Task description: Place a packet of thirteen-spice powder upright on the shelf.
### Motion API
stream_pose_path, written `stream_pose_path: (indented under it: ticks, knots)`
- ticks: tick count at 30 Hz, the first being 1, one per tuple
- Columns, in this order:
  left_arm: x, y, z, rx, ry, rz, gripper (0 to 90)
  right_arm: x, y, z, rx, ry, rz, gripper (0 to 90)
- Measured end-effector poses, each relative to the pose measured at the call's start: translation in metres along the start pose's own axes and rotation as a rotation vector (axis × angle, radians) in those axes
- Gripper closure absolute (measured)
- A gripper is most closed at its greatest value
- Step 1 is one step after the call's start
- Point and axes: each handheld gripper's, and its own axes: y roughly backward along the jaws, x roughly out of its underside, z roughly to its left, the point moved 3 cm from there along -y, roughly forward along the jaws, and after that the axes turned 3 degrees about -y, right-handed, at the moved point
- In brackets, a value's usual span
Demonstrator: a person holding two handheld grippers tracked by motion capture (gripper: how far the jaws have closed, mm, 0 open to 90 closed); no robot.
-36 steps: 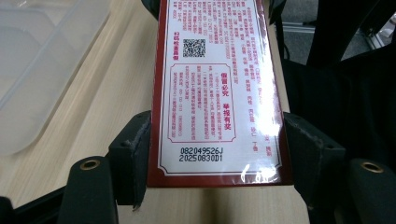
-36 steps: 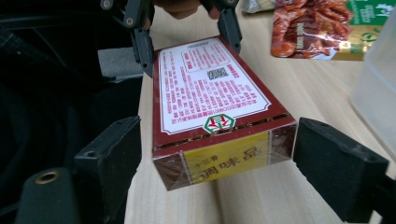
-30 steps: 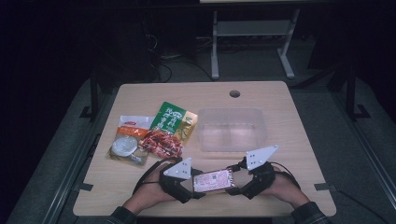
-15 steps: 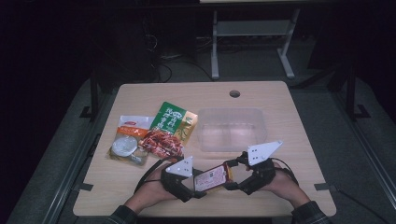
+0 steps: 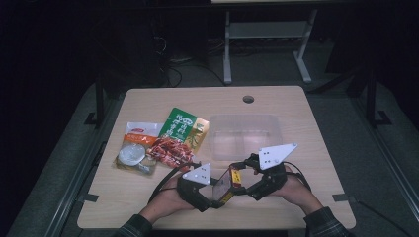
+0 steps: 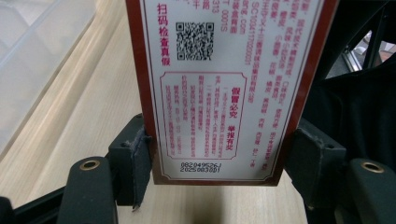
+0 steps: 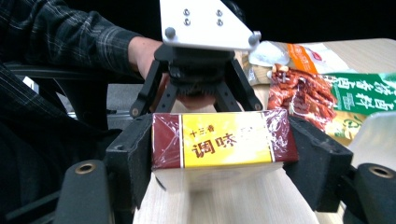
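You have the box [image 5: 228, 183] caught between your two grippers at the near edge of the table [image 5: 306, 123], raised off the wood and tilted. Your left gripper [image 5: 213, 193] clamps one end: in the left gripper view its pads press both long edges of the box [image 6: 224, 88]. Your right gripper [image 5: 245, 178] clamps the other end, and the right gripper view shows the box [image 7: 224, 140] squeezed between both pads. The tray [image 5: 244, 136] lies just beyond, the packets [image 5: 163, 140] to its left.
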Motion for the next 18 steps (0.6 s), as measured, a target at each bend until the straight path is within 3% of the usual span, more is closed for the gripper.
stream_pose_path:
  ticks: [9, 18]
  knots:
    - [-0.003, -0.006, -0.002, 0.01, -0.016, 0.013, 31.3, -0.002, -0.005, 0.002, -0.022, 0.004, -0.003, 30.2]
    - [-0.002, -0.01, -0.003, 0.008, 0.001, 0.016, 29.9, -0.003, -0.011, 0.003, -0.028, 0.001, 0.007, 31.3]
